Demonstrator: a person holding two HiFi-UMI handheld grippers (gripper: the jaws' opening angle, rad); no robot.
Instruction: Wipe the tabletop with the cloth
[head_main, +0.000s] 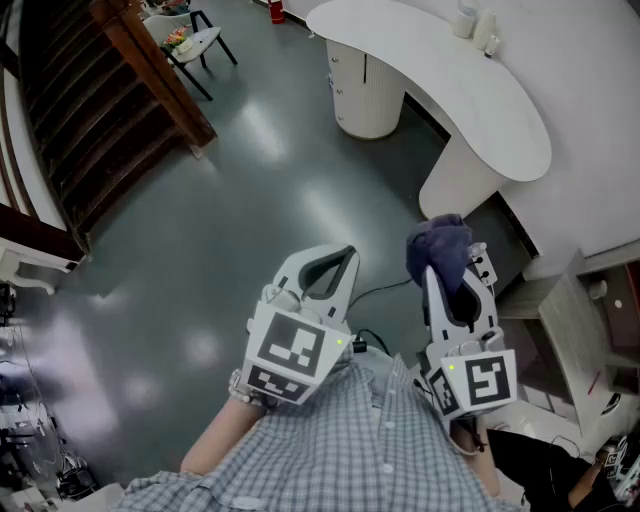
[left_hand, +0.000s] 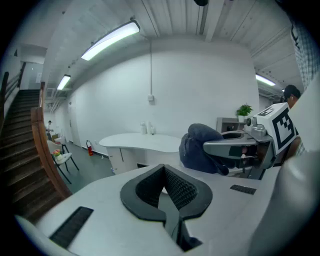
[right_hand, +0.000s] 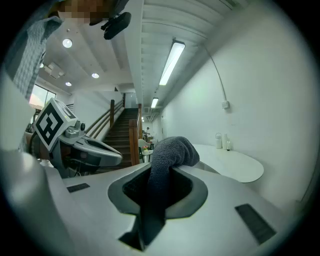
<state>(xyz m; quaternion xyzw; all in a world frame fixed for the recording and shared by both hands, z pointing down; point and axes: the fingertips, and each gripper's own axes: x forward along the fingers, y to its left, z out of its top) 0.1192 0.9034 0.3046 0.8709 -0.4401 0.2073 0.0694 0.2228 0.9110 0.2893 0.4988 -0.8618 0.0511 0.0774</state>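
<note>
Head view has the left claw (head_main: 335, 262) over the grey floor (head_main: 200, 230), clenched on nothing; its own view shows the pads closed together. Beside it, the right claw (head_main: 452, 268) grasps the dark blue cloth (head_main: 438, 243), pinched between its pads with the bunched end sticking out past the tips. The white counter (head_main: 470, 110) lies well apart, so I judge this to be the approach, with wiping not yet begun. Next, the cloth needs carrying over and pressing flat on the top, clear of the bottles (head_main: 475, 25).
</note>
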